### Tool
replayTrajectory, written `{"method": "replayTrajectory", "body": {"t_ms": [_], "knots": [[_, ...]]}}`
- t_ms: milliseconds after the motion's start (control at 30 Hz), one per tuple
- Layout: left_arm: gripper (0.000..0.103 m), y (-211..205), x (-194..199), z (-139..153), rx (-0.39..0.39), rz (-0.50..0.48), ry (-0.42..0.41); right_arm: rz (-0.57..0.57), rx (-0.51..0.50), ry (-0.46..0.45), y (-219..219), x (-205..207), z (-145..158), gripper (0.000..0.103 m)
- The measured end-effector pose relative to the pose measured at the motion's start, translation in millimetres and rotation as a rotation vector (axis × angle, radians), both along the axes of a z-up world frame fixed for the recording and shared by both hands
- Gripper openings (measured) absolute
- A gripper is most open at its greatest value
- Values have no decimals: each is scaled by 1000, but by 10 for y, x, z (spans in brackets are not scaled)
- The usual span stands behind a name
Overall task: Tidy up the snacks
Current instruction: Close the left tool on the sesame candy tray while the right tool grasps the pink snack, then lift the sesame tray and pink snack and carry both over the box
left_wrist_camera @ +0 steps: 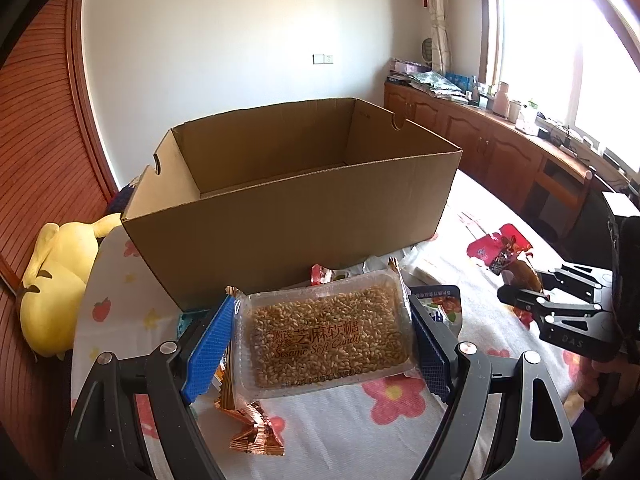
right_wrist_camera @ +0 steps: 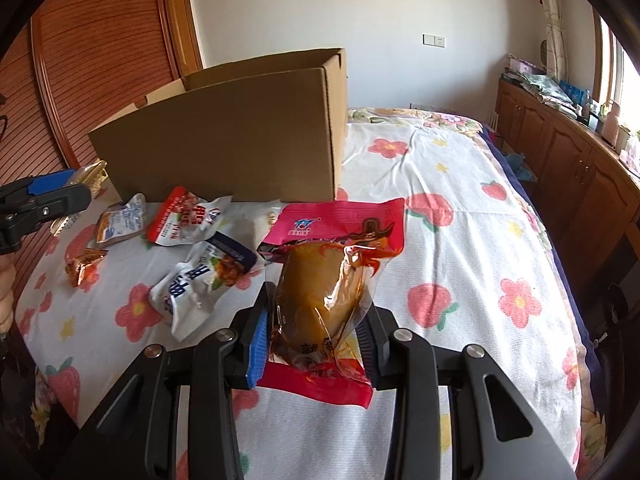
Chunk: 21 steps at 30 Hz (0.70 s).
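Note:
My left gripper (left_wrist_camera: 320, 340) is shut on a clear tray of sesame soft candy (left_wrist_camera: 326, 338), held above the bed just in front of the open cardboard box (left_wrist_camera: 304, 208). The blue pads press both short ends of the tray. My right gripper (right_wrist_camera: 314, 332) is shut on a red packet holding a brown meat piece (right_wrist_camera: 324, 292), lifted over the floral sheet to the right of the box (right_wrist_camera: 224, 136). The right gripper also shows at the right edge of the left wrist view (left_wrist_camera: 556, 308), and the left gripper at the left edge of the right wrist view (right_wrist_camera: 44, 200).
Loose snack packets lie on the floral sheet (right_wrist_camera: 460, 184) before the box: a red-and-white one (right_wrist_camera: 184, 216), a white-and-navy one (right_wrist_camera: 204, 280), a small pale one (right_wrist_camera: 120, 220) and a copper-foil candy (right_wrist_camera: 84, 264). A yellow plush toy (left_wrist_camera: 60, 276) lies left of the bed. Wooden cabinets (right_wrist_camera: 568, 152) line the right wall.

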<state>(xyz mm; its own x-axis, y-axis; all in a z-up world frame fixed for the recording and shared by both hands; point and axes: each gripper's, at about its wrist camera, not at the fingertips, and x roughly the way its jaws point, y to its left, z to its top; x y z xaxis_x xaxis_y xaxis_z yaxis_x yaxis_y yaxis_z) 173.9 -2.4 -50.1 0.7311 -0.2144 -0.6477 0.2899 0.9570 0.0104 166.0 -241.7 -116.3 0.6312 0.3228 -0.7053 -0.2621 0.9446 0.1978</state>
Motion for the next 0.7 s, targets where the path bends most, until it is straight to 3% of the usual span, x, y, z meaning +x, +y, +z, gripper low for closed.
{"method": "replayTrajectory", "body": {"t_ms": [400,700], "knots": [[84,21,-46,73,-6,2,-22,29,17,-20,98,-91,112,39],[84,68,51,170,-1,9,-55,72,10,-88,226,5,409,39]]}}
